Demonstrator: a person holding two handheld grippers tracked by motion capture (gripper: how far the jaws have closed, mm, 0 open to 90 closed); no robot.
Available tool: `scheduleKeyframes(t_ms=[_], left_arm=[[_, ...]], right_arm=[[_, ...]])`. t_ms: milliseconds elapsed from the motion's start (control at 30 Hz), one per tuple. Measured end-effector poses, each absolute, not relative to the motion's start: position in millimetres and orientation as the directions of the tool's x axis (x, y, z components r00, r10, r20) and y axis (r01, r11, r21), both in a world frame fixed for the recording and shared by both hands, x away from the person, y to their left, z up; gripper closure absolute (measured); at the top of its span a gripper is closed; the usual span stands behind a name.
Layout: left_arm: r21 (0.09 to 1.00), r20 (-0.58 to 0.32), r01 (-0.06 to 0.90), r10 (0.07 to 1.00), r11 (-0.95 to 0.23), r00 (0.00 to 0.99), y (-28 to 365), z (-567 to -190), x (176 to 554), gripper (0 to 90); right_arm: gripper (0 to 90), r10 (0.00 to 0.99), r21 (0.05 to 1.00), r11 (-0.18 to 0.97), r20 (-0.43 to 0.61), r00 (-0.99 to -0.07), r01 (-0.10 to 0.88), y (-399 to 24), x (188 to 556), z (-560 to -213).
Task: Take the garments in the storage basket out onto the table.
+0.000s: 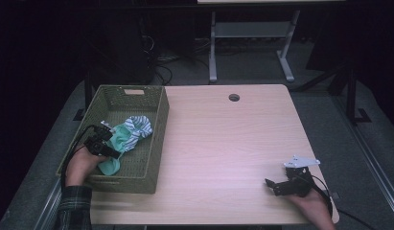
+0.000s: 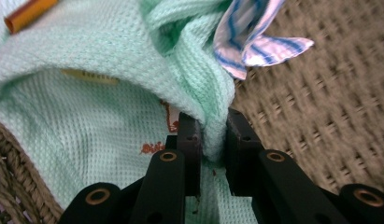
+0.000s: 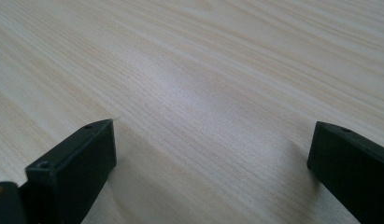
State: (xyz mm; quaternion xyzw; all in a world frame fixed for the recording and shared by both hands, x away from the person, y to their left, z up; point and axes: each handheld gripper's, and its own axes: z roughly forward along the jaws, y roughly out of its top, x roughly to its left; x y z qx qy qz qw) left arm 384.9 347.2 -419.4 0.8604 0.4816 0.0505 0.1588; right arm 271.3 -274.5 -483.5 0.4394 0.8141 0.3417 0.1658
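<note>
A fold of mint-green knit cloth [image 2: 110,116] is pinched between the pressed-together jaws of the left tool [image 1: 102,143], inside the olive woven basket [image 1: 158,139] at the left edge of the counter [image 1: 233,143]. The cloth lies directly at that tool's tips and runs from the near left of the basket toward its middle, where a blue-and-white striped cloth [image 1: 139,125] is bunched against it — touching, perhaps tangled with it. Two cloths are counted in one basket; two tools are in play. The right tool [image 1: 281,184] is held low over bare wood at the near right, well apart from the basket, its jaws spread wide with nothing between them. The left hand [image 1: 82,165] is plainly the nearer one, so any lift of the green cloth would likely be made by it — and the striped piece could be dragged along.
</note>
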Motion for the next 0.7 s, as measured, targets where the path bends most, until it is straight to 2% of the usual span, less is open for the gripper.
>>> scheduleKeyframes(t_ms=[200, 433, 700], left_arm=[[0.440, -0.118, 0.794, 0.850, -0.418, 0.513, 354.7, -406.2, 381.4, 78.2], [0.544, -0.122, 0.755, 0.856, -0.365, 0.502, 360.4, -393.4, 377.3, 78.9], [0.689, -0.156, 0.672, 0.850, -0.271, 0.503, 366.4, -371.2, 367.7, 79.6]], right_arm=[[0.6, 0.829, 0.702, 0.380, 0.030, -0.559, 0.602, -274.5, 271.3, -483.5], [0.6, 0.829, 0.702, 0.380, 0.030, -0.559, 0.602, -274.5, 271.3, -483.5], [0.6, 0.829, 0.702, 0.380, 0.031, -0.559, 0.602, -274.5, 271.4, -483.5]])
